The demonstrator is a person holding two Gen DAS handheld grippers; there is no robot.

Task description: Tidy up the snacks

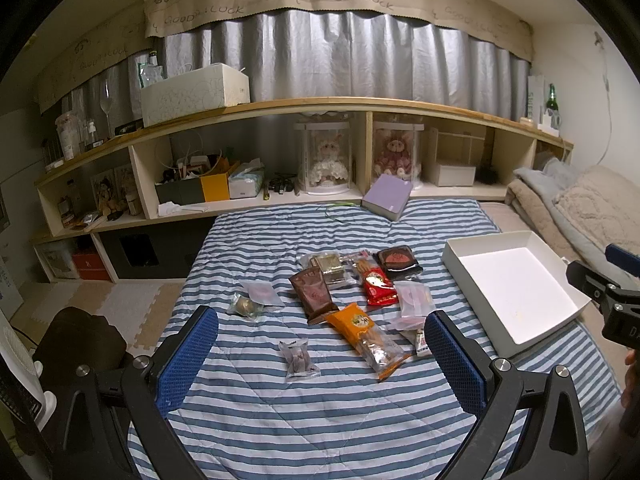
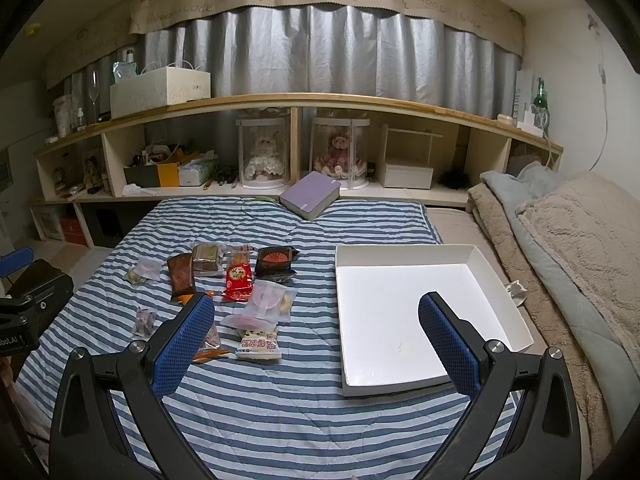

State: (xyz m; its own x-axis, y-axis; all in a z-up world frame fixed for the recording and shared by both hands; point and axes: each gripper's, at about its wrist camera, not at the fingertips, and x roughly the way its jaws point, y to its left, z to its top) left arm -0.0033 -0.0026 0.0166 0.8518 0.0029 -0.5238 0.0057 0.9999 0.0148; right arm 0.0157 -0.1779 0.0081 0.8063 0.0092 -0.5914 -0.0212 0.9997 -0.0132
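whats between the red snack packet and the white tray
In the right wrist view, the red snack packet and the white tray are separated by a frosted pouch, then bare striped blanket.

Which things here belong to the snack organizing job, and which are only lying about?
For the job: red snack packet, orange biscuit packet, brown wrapped bar, empty white cardboard tray.
Lying about: purple book, beige folded blankets.

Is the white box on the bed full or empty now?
Empty. The white box shows only its bare white bottom in both views, and all the snack packets lie outside it on the striped blanket.
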